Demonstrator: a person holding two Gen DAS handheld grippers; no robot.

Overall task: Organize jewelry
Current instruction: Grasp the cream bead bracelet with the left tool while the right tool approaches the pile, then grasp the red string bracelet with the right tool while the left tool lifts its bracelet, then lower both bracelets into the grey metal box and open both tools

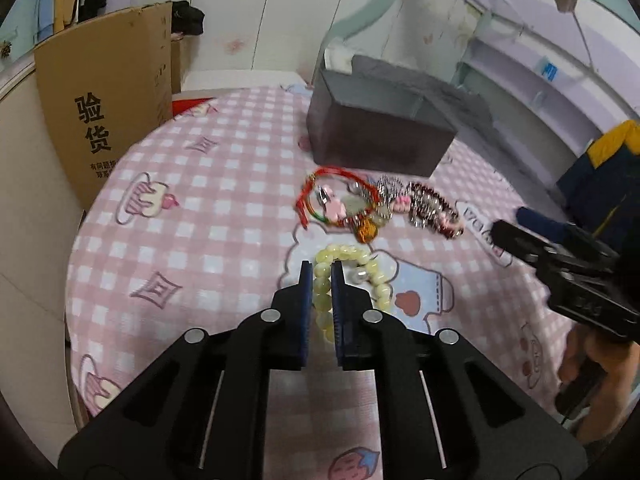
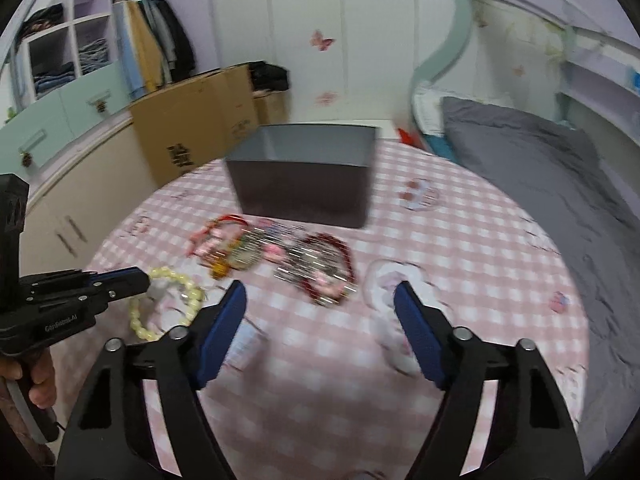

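A pale yellow bead bracelet lies on the pink checked tablecloth, and my left gripper is shut on its near side, with beads pinched between the blue pads. From the right wrist view the same bracelet hangs at the tip of the left gripper. Beyond it lies a jumble of jewelry: a red cord bracelet, an amber pendant and dark red bead bracelets. My right gripper stands open just short of the dark red bracelets, holding nothing. An open grey box stands behind the pile.
A tall cardboard box stands past the table's far left edge. Grey bedding lies to the right of the table. A person's hand holds the right gripper's handle. A wardrobe with hanging clothes fills the back left.
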